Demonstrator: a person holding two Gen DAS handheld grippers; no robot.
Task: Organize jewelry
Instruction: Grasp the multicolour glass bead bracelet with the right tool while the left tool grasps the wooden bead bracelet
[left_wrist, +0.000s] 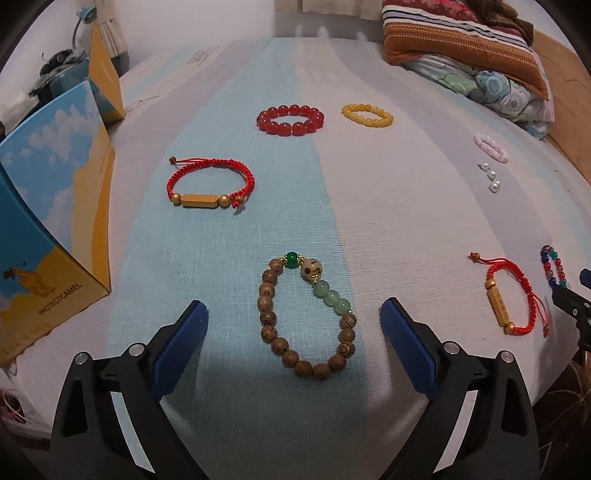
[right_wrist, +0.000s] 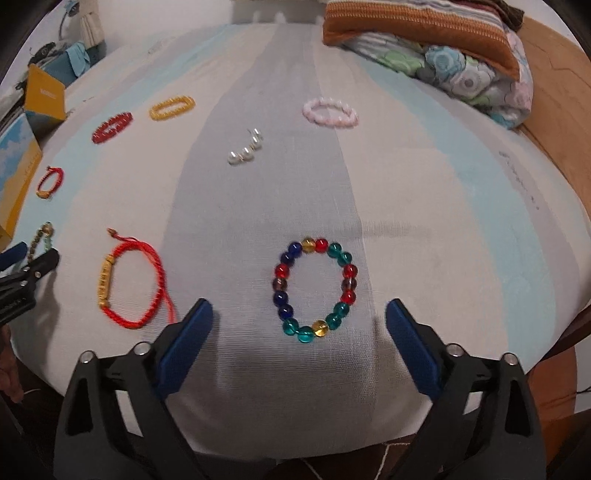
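Between the spread, empty left gripper fingers lies the wooden bead bracelet on the bed; right gripper gapes over the glass bead bracelet. Light, probably slippery; pinch one side.

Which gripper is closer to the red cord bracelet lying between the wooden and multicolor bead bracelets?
Right. The red cord bracelet lies just left of the right gripper; from the left gripper, it sits far off to the right.

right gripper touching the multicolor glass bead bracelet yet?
Apart. In the right wrist view the right gripper is open, and bare cloth shows between each blue finger and the multicolor glass bead bracelet.
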